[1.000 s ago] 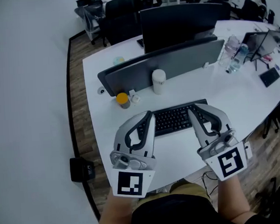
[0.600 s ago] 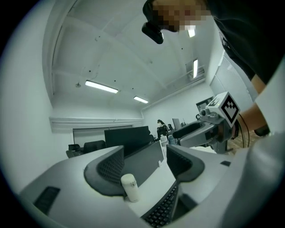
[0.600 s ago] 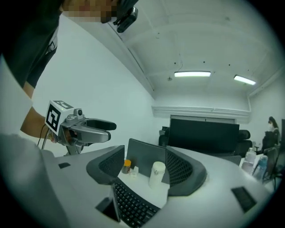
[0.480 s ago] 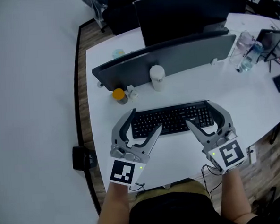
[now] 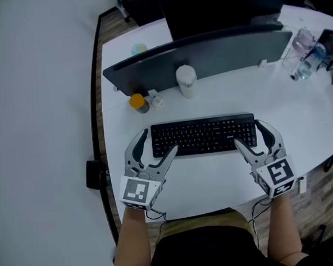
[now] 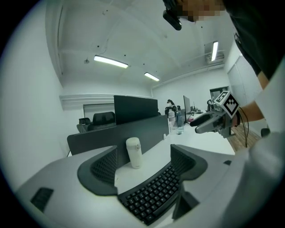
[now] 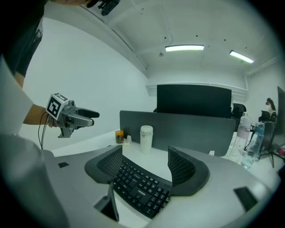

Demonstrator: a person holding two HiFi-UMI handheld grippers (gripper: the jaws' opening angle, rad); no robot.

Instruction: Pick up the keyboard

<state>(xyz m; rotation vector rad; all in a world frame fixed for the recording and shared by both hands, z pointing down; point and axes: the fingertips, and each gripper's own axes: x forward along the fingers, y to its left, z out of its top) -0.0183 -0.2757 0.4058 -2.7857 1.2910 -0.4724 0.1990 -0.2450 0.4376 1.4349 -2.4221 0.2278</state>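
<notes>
The black keyboard (image 5: 203, 135) lies flat on the desk (image 5: 214, 177), one end between each pair of my jaws. My left gripper (image 5: 157, 141) and right gripper (image 5: 250, 133) have just been opening wide and grip nothing. If one side closes early, the keyboard may skew toward the white tumbler (image 5: 186, 80).

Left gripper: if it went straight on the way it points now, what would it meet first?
The keyboard: its left end already lies between the jaws of the left gripper, which have just been opening and are not pressing it. The white cup stands farther along roughly that line.
</notes>
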